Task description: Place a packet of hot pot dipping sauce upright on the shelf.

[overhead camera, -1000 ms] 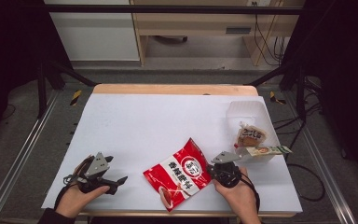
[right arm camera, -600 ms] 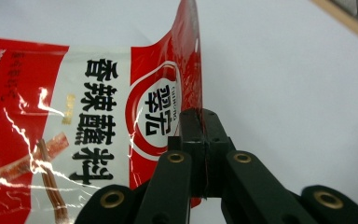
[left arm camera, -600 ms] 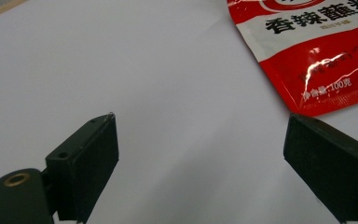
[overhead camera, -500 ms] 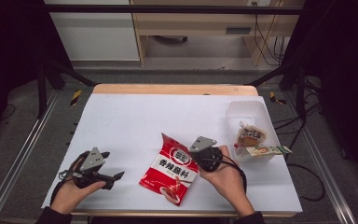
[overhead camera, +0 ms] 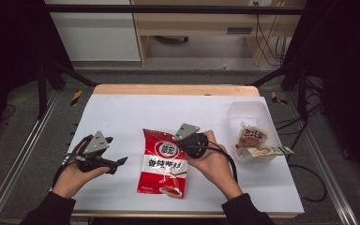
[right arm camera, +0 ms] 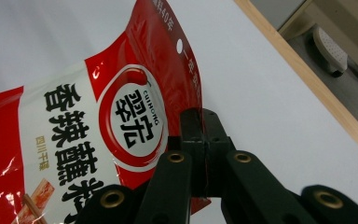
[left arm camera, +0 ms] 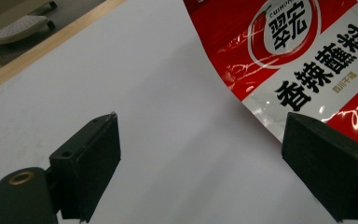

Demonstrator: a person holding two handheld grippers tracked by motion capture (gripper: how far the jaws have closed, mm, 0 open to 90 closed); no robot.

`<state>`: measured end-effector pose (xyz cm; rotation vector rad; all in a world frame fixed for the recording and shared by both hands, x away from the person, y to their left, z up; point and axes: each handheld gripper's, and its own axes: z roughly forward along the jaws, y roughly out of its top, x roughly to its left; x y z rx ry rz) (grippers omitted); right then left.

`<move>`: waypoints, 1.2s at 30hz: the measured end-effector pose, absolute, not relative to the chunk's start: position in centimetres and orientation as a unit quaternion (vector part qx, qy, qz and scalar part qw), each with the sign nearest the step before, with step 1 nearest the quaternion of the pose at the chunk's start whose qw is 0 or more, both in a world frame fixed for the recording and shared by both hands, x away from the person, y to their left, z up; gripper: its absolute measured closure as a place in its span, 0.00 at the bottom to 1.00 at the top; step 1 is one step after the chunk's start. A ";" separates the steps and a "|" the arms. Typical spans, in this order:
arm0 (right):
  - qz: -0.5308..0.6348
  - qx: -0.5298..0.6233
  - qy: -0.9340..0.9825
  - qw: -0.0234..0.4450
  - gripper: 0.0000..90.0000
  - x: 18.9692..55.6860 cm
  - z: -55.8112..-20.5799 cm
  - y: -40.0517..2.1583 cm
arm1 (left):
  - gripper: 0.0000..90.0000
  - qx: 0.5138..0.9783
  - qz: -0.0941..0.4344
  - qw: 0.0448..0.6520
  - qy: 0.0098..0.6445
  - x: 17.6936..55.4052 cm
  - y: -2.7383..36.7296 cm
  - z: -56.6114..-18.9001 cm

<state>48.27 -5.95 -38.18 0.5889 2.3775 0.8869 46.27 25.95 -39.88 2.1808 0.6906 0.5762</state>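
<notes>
High view: a red packet [overhead camera: 163,161] lies on the white tabletop [overhead camera: 136,117], near the front edge and a little right of centre, its long side running front to back. The right gripper [overhead camera: 186,140] is at the packet's upper right edge, held in the person's right hand [overhead camera: 211,159], with a black cable looping back beside the wrist. The left gripper [overhead camera: 117,163] is well to the left of the packet, held low over the tabletop in the left hand [overhead camera: 72,173], its jaws pointing right toward the packet. At the right side of the tabletop stands a clear tub [overhead camera: 248,115] with a small snack pack [overhead camera: 252,137] in it and a flat sachet [overhead camera: 267,151] lying across its front rim.

Left gripper view: the left gripper [left arm camera: 200,154] has its two black jaws wide apart with bare tabletop [left arm camera: 121,70] between them. The packet [left arm camera: 298,56] lies ahead at the upper right, its lower edge reaching down behind the right jaw.

Right gripper view: the right gripper [right arm camera: 204,140] has its jaws pressed together on the packet's [right arm camera: 98,121] thin side edge, just below the round hang hole. The packet's printed face spreads to the left; white tabletop [right arm camera: 261,84] and its wooden edge lie to the right.
</notes>
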 end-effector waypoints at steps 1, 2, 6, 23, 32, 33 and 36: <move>0.329 0.216 0.879 0.268 1.00 48.4 -38.0 -5.8 | 0.13 0.856 0.229 0.378 0.267 46.4 25.9 -39.6; 0.331 0.216 0.877 0.272 1.00 48.5 -37.8 -5.6 | 0.13 0.854 0.232 0.379 0.269 46.5 25.7 -39.4; 0.337 0.213 0.874 0.278 1.00 48.7 -37.1 -5.0 | 0.14 0.854 0.239 0.379 0.262 46.8 25.2 -38.7; 0.360 0.172 0.874 0.278 1.00 46.7 -35.9 -3.9 | 0.22 0.860 0.235 0.387 0.236 46.9 23.5 -36.9; 0.361 0.146 0.877 0.281 1.00 45.8 -35.0 -3.4 | 0.28 0.862 0.234 0.389 0.227 47.4 22.9 -36.8; 0.362 0.145 0.877 0.281 1.00 45.6 -34.9 -3.4 | 0.30 0.864 0.232 0.388 0.224 47.5 22.7 -36.8; 0.365 0.142 0.876 0.280 1.00 45.4 -34.4 -3.5 | 0.53 0.862 0.229 0.387 0.231 47.7 22.6 -36.5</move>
